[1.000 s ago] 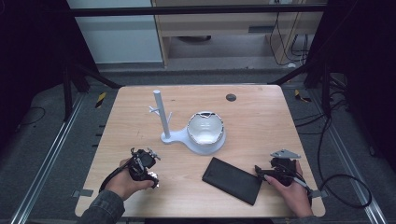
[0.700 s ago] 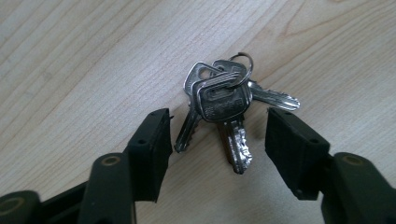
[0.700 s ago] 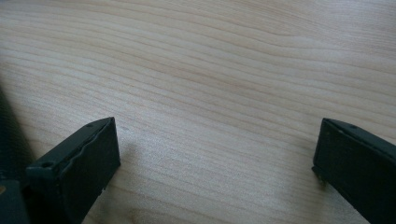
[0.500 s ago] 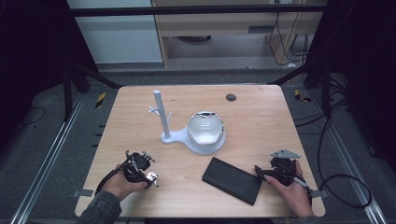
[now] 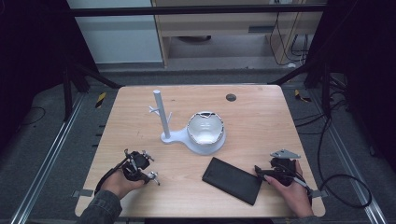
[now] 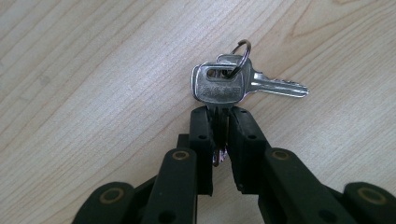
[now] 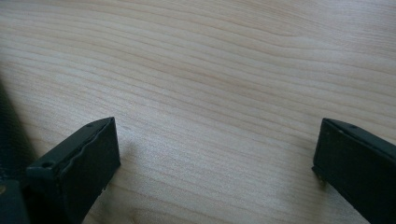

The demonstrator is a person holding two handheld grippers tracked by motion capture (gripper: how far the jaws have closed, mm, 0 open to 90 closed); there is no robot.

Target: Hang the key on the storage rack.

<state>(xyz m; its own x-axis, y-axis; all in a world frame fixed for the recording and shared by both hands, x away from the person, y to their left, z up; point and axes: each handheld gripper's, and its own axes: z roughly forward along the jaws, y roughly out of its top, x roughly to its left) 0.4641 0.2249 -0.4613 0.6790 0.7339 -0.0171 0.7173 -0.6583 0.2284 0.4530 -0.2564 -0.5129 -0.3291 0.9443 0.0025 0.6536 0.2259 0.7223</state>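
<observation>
Keys [image 6: 219,84] on a ring [image 6: 240,50] sit at the near left of the bench [image 5: 261,116], gripped by the left gripper [image 6: 220,122]: its jaws are clenched on the blade of one key, whose head stands clear above the jaw tips. A second key [image 6: 275,85] hangs from the same ring and points sideways, its blade over the wood; whether it touches the bench cannot be told. In the high view the keys [image 5: 152,176] show as small bright metal beside the left gripper [image 5: 135,165], which the left hand [image 5: 119,182] holds low over the bench. Right gripper [image 7: 215,154]: jaws released and wide apart, bare wood between them, nothing held. In the high view the right gripper [image 5: 273,172] is held by the right hand [image 5: 292,191] at the near right, its jaw tips just beside the right edge of a black pad [image 5: 232,180] lying flat; contact between them cannot be told. A white stand [image 5: 161,114] with an upright post and short pegs rises at mid-bench, its base joined to a white bowl [image 5: 205,130] just to its right. A small dark disc [image 5: 230,97] lies toward the far edge, well apart from both grippers.
</observation>
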